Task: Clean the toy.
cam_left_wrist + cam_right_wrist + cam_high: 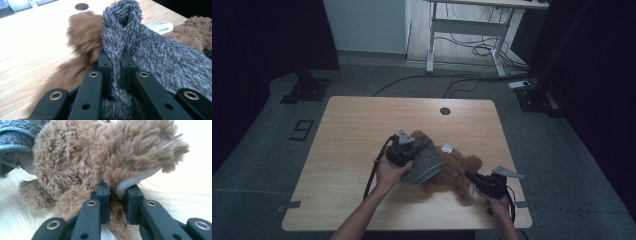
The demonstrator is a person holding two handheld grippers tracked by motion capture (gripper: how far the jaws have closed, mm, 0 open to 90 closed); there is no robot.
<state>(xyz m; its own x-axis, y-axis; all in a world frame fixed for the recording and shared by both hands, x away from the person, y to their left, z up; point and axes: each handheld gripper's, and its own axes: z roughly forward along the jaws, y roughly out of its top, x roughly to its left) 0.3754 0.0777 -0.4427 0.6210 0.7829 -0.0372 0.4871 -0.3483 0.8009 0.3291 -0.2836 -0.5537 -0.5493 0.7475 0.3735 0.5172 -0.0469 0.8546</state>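
The left gripper [115, 72] was clamped on the grey garment's [160, 62] edge, the right gripper [117, 195] on the teddy's [457, 167] foot, near the worktop's [357, 130] front edge. Done well, the right would likely anchor the teddy while the left drew the garment evenly, without bunching.

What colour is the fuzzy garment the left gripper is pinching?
Dark grey with lighter flecks; the garment shows best in the left gripper view.

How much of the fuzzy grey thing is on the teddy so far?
Partly done: the grey fuzzy garment already covers the brown teddy at its upper end. In hand: the left gripper is shut on a fold of it, while the right gripper pinches the teddy's fur to steady it. Left: the teddy's lower half is bare.
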